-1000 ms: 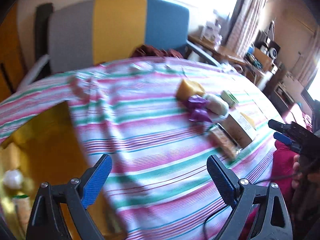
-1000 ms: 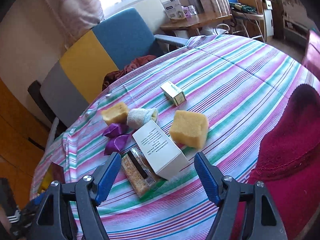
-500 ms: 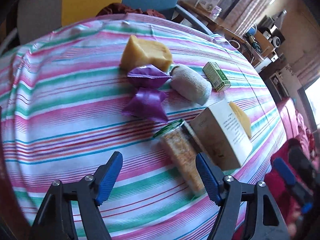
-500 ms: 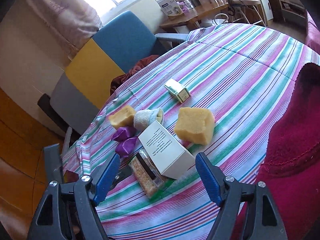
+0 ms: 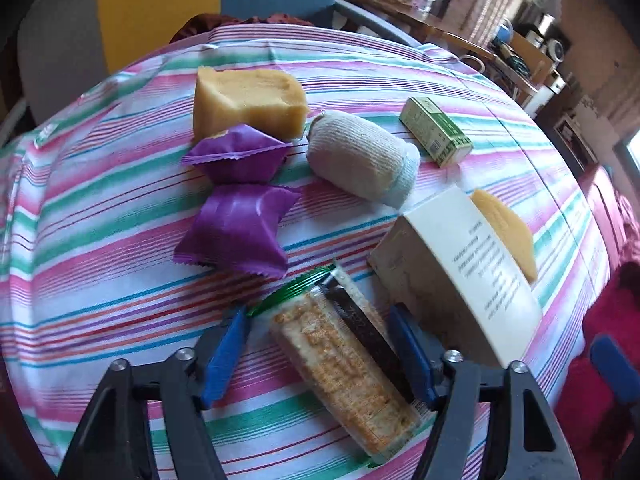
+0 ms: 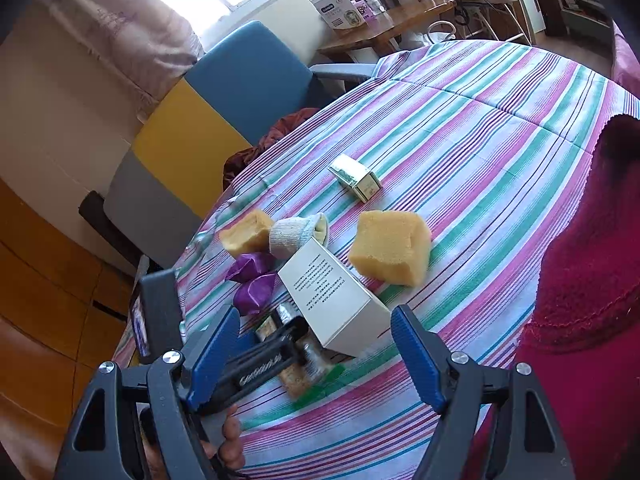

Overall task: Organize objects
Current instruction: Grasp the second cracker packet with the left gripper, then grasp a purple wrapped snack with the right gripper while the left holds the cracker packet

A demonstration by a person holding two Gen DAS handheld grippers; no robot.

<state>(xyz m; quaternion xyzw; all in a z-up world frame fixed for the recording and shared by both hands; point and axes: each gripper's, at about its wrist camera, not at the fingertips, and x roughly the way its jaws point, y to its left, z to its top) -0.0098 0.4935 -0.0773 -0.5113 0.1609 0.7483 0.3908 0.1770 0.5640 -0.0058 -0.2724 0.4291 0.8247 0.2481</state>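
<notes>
A clear snack packet [image 5: 340,364] with a green end lies on the striped tablecloth, between the fingers of my left gripper [image 5: 320,352], which straddles it with jaws apart. Beside it lie a white box [image 5: 460,276], two purple wrappers [image 5: 236,196], a rolled grey sock [image 5: 364,162], two yellow sponges [image 5: 246,100] [image 6: 390,246] and a small green box [image 5: 436,132]. My right gripper [image 6: 316,356] is open and empty, hovering above the table's near edge behind the white box [image 6: 332,304]. The left gripper [image 6: 276,354] shows in the right wrist view over the packet [image 6: 296,380].
A grey, yellow and blue chair [image 6: 208,120] stands behind the round table [image 6: 500,128]. A dark red cloth [image 6: 592,280] covers the right side. A wooden side table [image 6: 384,28] with boxes stands further back.
My left gripper has swung from the table's left edge in over the objects and come down around the snack packet. The right gripper has stayed almost still.
</notes>
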